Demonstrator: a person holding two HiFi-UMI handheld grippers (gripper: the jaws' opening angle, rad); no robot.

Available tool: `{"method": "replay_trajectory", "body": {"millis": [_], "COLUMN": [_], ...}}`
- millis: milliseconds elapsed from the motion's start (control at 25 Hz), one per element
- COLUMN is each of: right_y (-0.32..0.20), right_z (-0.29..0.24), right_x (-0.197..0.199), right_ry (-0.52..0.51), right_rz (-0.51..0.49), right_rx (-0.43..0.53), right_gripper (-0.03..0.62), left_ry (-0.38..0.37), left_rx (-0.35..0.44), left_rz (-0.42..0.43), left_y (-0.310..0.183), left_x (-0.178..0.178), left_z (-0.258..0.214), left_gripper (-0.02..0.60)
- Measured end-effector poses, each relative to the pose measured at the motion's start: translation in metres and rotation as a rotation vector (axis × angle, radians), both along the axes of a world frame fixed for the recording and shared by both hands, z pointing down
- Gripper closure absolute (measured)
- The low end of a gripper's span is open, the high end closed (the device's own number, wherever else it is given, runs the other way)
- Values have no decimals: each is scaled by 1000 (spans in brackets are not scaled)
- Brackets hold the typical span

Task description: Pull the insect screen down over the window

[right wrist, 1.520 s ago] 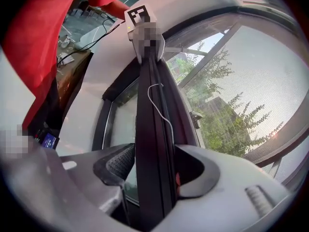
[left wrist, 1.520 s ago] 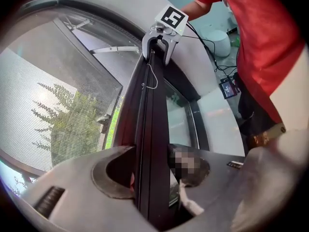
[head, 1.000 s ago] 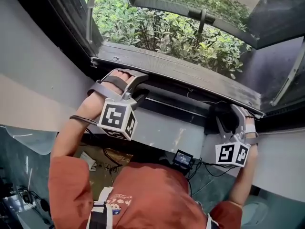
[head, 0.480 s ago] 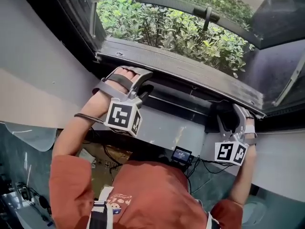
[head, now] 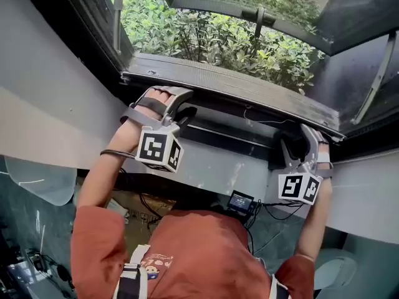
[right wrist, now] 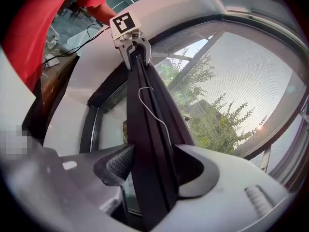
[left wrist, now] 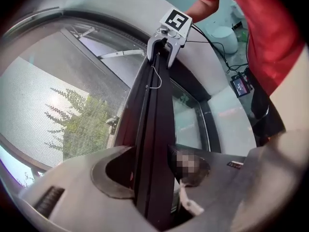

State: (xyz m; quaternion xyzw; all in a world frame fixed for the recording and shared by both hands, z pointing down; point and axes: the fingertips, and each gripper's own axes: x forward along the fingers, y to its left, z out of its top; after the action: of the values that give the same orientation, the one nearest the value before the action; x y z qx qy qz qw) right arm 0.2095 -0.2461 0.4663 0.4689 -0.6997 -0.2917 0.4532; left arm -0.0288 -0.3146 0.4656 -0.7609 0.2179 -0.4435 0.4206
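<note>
- Left gripper (left wrist: 150,175) is pinched onto the dark pull bar (left wrist: 153,115) of the insect screen, and the bar fills the gap between its two jaws. A firm squeeze matters here, since a smooth rail could slip out under a downward tug.
- Right gripper (right wrist: 153,170) is clamped on the same bar toward its other end, with its jaws bearing on both faces. The load is shared between two well-separated holds.
- My judgement is that both hands should come down together at one pace so the bar travels level. If one end leads, the rail may skew and jam.
- The pull should run along the plane of the window rather than toward the body, or the mesh (right wrist: 241,76) could be strained at its edges.
- A thin white cord (right wrist: 150,105) lies along the bar between the two grippers. It is best left out of the jaws so it doesn't snag.
- In the head view the bar sits low, just above the grey wall (head: 206,167) under the window frame (head: 81,30), with mesh stretched above it. Whether it has met its bottom stop is hard to tell from here, so the sensible course is to ease off near the end and feel for a catch.
</note>
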Motion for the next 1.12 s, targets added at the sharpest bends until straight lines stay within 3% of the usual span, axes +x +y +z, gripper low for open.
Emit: {"method": "replay_trajectory", "body": {"millis": [280,680,1120], "right_y": [-1,7,26], "right_z": [0,-17,-27], "right_x": [1,-14,-32], "right_ry": [-12,-193,-384], "right_rz": [23,29,10], "right_rx": [18,80,117], "right_gripper": [327,327,327], "left_ry": [62,288,627], "left_rx": [1,-37,-115], "left_rz": [-16,-45,-117], "left_y": [2,22,48], "left_x": [1,9,17], "left_z": [-4,-14,-15], "left_gripper": [373,373,374]}}
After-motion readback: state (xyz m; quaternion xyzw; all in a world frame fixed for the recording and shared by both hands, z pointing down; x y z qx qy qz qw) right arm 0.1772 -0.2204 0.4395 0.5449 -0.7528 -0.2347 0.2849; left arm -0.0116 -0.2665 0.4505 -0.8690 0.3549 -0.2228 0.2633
